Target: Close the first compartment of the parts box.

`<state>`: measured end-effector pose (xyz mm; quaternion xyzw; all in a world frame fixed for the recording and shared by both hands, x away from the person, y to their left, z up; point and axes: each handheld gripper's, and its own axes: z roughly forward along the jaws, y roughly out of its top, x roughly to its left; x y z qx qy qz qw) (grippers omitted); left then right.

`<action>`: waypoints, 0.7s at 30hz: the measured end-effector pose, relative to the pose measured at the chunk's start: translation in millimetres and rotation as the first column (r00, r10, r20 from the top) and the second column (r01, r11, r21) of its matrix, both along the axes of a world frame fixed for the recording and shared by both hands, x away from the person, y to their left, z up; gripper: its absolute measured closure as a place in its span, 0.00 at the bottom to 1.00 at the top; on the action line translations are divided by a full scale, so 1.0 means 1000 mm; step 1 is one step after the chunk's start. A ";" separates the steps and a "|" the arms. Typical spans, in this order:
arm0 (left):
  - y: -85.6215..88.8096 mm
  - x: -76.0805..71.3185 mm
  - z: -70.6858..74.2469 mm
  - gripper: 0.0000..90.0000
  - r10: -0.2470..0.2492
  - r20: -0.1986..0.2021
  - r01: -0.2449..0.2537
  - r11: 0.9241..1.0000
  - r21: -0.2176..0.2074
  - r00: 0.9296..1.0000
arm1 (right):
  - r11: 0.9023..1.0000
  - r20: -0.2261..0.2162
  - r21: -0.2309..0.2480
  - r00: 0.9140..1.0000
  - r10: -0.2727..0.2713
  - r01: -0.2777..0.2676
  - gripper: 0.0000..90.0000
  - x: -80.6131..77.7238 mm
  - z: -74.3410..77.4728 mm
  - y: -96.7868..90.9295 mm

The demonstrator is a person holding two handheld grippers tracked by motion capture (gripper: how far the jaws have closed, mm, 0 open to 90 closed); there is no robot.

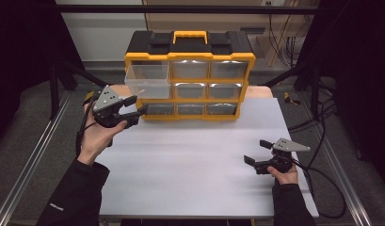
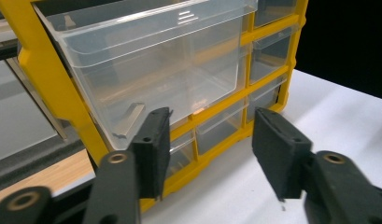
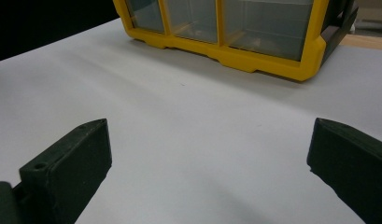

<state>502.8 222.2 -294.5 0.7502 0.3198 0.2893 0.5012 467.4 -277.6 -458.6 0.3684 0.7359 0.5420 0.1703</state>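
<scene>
A yellow and black organiser (image 1: 190, 59) with clear drawers stands at the back of the white table (image 1: 190, 165). Its top-left drawer (image 1: 147, 80) is pulled far out and looks empty. In the left gripper view that drawer (image 2: 156, 70) hangs just above and beyond the jaws. My left gripper (image 1: 137, 105) is held by a hand at the organiser's lower left corner, open about halfway with nothing between its fingers (image 2: 153, 149). My right gripper (image 1: 256, 151) rests low over the table's right side, wide open and empty, pointing towards the organiser's bottom row (image 3: 272, 51).
The organiser has a yellow carry handle (image 1: 190, 35) on top. White table surface stretches between the two grippers. A strip of wooden board (image 1: 263, 92) shows behind the organiser. Black cables (image 1: 322, 188) trail off the table's right edge beside a metal frame rail.
</scene>
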 end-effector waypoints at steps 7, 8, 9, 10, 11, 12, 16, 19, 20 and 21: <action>-0.001 0.003 0.000 0.64 0.010 0.001 -0.010 1.000 0.006 1.000 | 1.000 0.000 -0.002 1.000 -0.001 0.001 0.01 0.000 0.000 0.000; -0.001 0.003 0.000 0.66 0.010 0.000 -0.010 1.000 0.007 1.000 | 1.000 -0.001 -0.001 1.000 -0.001 0.001 0.01 0.000 0.000 0.000; -0.001 0.004 0.000 0.67 0.010 -0.002 -0.010 1.000 0.007 1.000 | 1.000 -0.001 -0.001 1.000 -0.001 0.001 0.01 0.000 0.000 0.000; -0.002 0.004 0.000 0.68 0.009 -0.003 -0.009 1.000 0.007 1.000 | 1.000 -0.001 0.000 1.000 -0.001 0.001 0.01 0.000 0.000 0.000; -0.002 0.004 0.000 0.69 0.010 -0.004 -0.010 1.000 0.009 1.000 | 1.000 0.000 -0.001 1.000 -0.001 0.001 0.01 0.000 0.000 0.000; -0.002 0.005 0.000 0.71 0.011 -0.004 -0.011 1.000 0.008 1.000 | 1.000 0.001 -0.002 1.000 -0.001 0.001 0.01 0.000 0.000 0.000; -0.002 0.006 0.000 0.76 0.017 -0.006 -0.017 1.000 0.014 1.000 | 1.000 -0.001 -0.002 1.000 -0.001 0.001 0.01 0.000 0.000 0.000; -0.003 0.008 0.001 0.82 0.020 -0.007 -0.020 1.000 0.012 1.000 | 1.000 -0.001 -0.002 1.000 -0.001 0.001 0.01 0.000 0.000 0.000; -0.003 0.008 0.001 0.83 0.021 -0.007 -0.021 1.000 0.012 1.000 | 1.000 0.000 -0.002 1.000 0.000 0.000 0.01 0.000 0.000 0.000; -0.003 0.009 0.001 0.84 0.020 -0.006 -0.020 1.000 0.014 1.000 | 1.000 -0.001 -0.003 1.000 -0.001 0.001 0.01 0.000 0.000 0.000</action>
